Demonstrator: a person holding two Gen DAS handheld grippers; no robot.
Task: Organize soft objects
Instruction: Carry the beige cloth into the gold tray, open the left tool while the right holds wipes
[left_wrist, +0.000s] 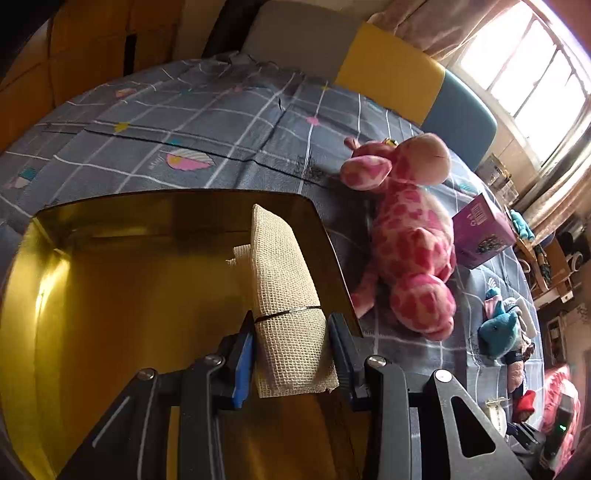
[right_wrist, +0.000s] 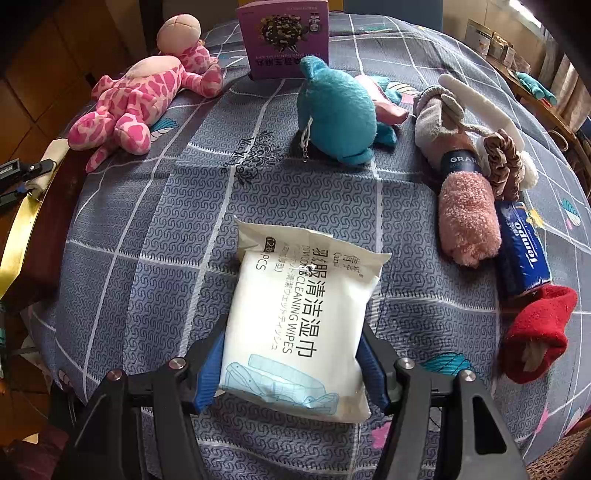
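My left gripper (left_wrist: 291, 332) is shut on a beige mesh fabric roll (left_wrist: 280, 266) bound by a thin band, held above the inside of a gold box (left_wrist: 110, 258). In the right wrist view my right gripper (right_wrist: 293, 347) has both blue pads against the sides of a white pack of cleaning wipes (right_wrist: 303, 295) that lies flat on the grey checked bedspread (right_wrist: 166, 221). A pink spotted giraffe plush (left_wrist: 410, 229) (right_wrist: 140, 99) lies beside the box's right wall. A teal plush (right_wrist: 340, 110) sits beyond the wipes.
A purple carton (right_wrist: 284, 37) stands at the far edge. At the right lie a grey sock bundle (right_wrist: 439, 118), a brown scrunchie (right_wrist: 502, 162), a pink fuzzy roll (right_wrist: 467, 218), a blue tissue pack (right_wrist: 521, 251) and a red sock (right_wrist: 535, 332). The box's gold rim (right_wrist: 18, 236) shows at the left.
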